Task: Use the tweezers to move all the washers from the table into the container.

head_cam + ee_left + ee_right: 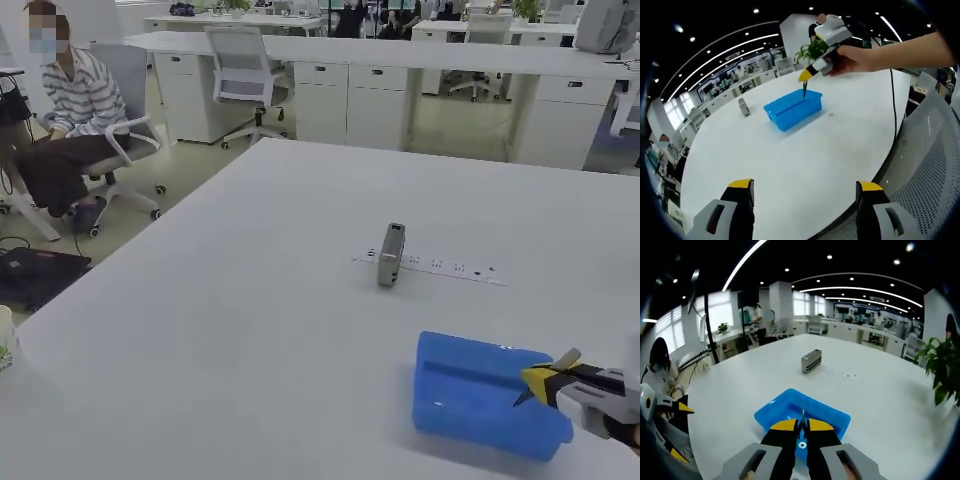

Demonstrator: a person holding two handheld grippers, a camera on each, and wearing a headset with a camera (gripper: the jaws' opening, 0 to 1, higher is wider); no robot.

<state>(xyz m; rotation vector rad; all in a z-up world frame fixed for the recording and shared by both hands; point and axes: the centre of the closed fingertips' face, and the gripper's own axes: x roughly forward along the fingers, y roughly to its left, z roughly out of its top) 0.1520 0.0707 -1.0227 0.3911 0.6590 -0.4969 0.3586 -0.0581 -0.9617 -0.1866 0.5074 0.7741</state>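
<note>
— Which step am I doing?
— You're dropping off: your right gripper [801, 426], clamping the tweezers [804, 89], is hovering over the blue container [470, 400]. Your left gripper [805, 192] is gaping, empty.
— Next?
— Probably easing the squeeze. I can't tell if a washer is at the tip.

Item 1, my left gripper [805, 186]: two black fingers with yellow caps, set on grey bases that each carry an oval slot.
Item 2, my right gripper [802, 426]: matching black fingers, yellow caps and grey slotted bases, with a boxy white-and-grey housing behind.
Item 3, my right hand [855, 57]: ungloved, forearm bare.
</note>
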